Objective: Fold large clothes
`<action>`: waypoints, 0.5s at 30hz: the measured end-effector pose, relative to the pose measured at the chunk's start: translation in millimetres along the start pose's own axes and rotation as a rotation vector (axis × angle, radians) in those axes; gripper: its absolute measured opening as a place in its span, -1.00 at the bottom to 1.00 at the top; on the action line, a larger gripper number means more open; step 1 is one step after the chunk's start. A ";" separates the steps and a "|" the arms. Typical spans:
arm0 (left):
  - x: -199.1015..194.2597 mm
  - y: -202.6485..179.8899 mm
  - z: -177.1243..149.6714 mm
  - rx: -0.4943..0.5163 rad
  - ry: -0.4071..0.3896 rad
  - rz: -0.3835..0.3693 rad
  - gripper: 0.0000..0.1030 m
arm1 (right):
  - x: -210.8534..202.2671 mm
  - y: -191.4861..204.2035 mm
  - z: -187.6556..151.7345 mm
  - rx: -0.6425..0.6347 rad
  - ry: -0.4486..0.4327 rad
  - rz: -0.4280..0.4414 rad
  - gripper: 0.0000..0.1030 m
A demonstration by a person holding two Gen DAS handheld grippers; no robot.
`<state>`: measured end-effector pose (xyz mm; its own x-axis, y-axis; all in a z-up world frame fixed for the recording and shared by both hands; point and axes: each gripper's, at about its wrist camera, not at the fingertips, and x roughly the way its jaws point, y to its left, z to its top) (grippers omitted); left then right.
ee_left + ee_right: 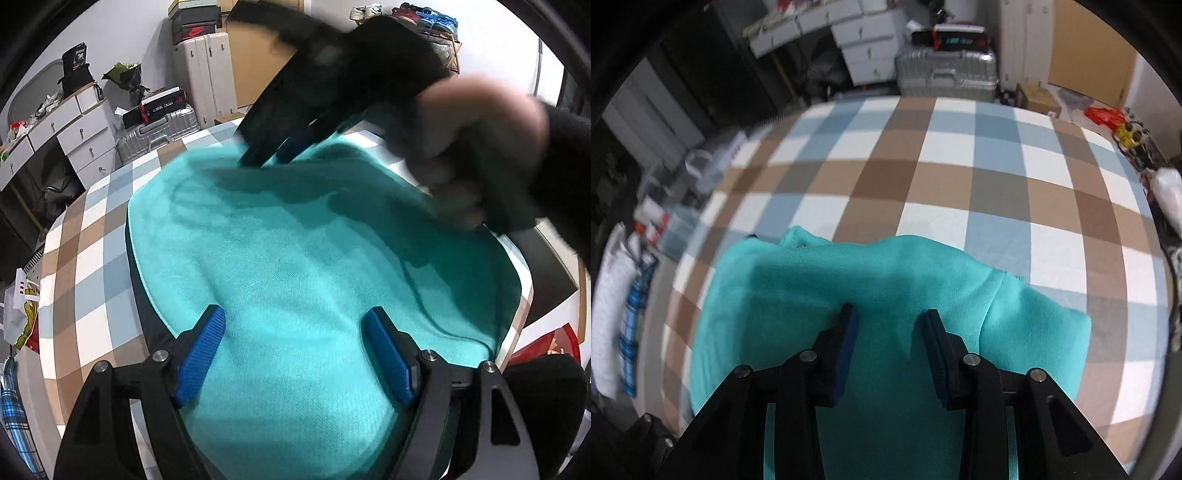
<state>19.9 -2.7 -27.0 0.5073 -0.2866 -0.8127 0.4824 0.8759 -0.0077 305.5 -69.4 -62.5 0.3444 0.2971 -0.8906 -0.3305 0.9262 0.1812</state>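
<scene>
Teal garment (295, 258) flat on the checked bedspread (85, 236)
Left gripper (295, 347) wide open over it; right gripper (886, 332) narrower, gripping nothing.

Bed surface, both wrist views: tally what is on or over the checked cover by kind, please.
Teal garment: 1
Grippers, left gripper and right gripper: 2
Checked bed cover: 1
Hand holding the right gripper: 1
Total: 5
</scene>
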 end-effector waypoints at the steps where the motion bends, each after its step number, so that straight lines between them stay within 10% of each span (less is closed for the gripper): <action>1: -0.5 0.4 -0.4 -0.006 -0.003 0.000 0.43 | -10.3 -0.8 2.1 0.003 -0.001 -0.002 -0.33; 6: 0.0 0.9 1.0 -0.017 -0.003 0.001 0.46 | -66.2 -7.5 -6.5 -0.019 -0.104 -0.111 -0.53; 10: 0.1 -0.5 2.1 -0.012 -0.010 -0.017 0.47 | 7.2 -15.8 -7.4 -0.011 0.095 -0.193 -0.59; 15: -2.4 1.7 0.5 -0.016 -0.010 -0.028 0.47 | 16.8 -8.6 -6.1 -0.015 0.074 -0.265 -0.60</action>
<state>19.9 -0.7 -24.8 0.5012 -0.3152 -0.8059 0.4852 0.8735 -0.0398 308.8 -73.8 -81.6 0.3554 0.0262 -0.9343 -0.2508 0.9656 -0.0683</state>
